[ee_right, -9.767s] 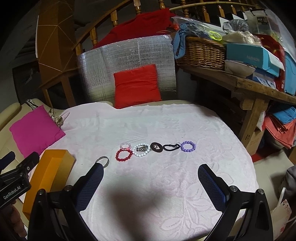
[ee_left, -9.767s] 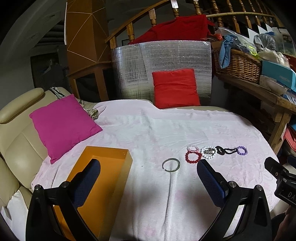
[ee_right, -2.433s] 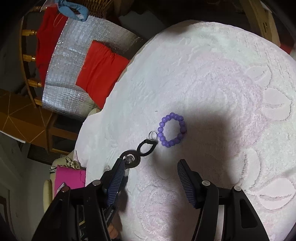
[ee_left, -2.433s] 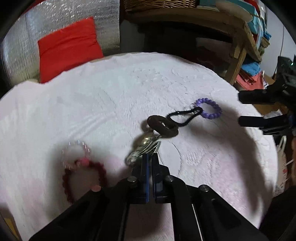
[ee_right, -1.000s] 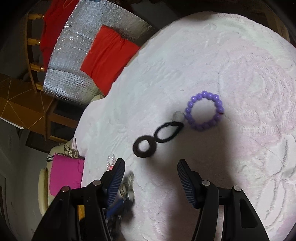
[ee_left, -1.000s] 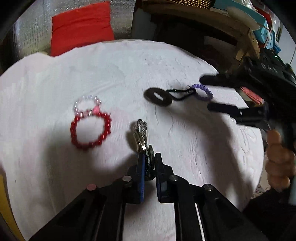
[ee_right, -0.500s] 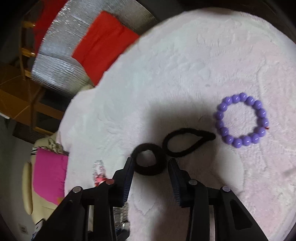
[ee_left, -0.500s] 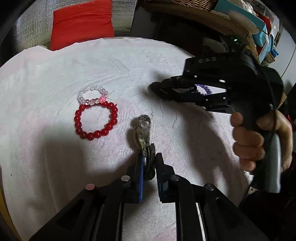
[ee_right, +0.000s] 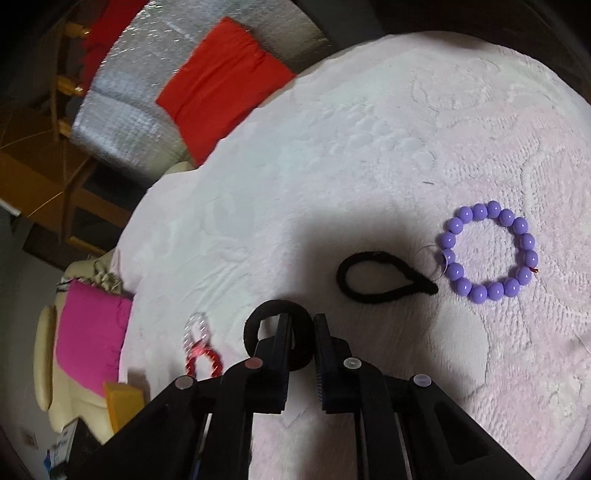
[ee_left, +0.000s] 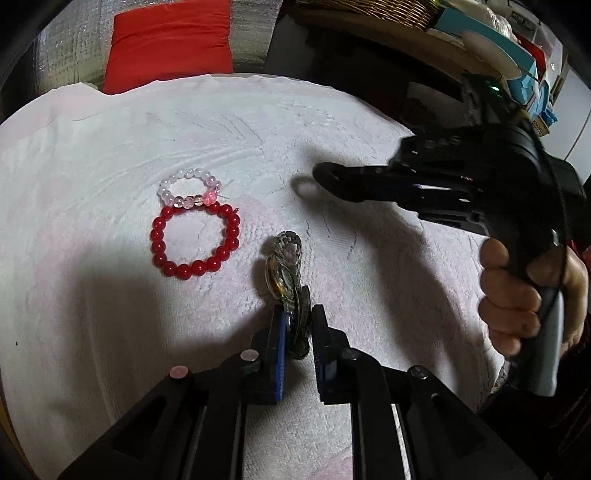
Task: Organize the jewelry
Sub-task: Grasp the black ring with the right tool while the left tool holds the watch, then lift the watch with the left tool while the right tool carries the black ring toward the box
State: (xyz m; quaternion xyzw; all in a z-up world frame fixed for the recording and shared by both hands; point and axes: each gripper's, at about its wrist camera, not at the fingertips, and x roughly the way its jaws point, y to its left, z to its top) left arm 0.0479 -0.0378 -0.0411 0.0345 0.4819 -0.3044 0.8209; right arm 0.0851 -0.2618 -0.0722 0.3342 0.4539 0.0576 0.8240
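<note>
A watch (ee_left: 286, 273) is clamped in the left hand-held gripper (ee_left: 297, 325) and a black ring (ee_right: 279, 338) in the right hand-held gripper (ee_right: 299, 332), while the red bracelet (ee_left: 195, 240), clear bracelet (ee_left: 190, 190), purple bracelet (ee_right: 489, 253) and black loop (ee_right: 380, 277) beyond them are left unsorted.

Red cushion (ee_left: 170, 37) against silver foil panel (ee_right: 125, 122); pink cushion (ee_right: 90, 339) on beige sofa (ee_right: 44, 369); wicker basket (ee_left: 369, 11) on wooden shelf (ee_left: 388, 40).

White embossed cloth (ee_right: 369, 155) bearing red bead bracelet (ee_left: 195, 240), clear bead bracelet (ee_left: 189, 187), purple bead bracelet (ee_right: 489, 253), black loop (ee_right: 380, 277).
</note>
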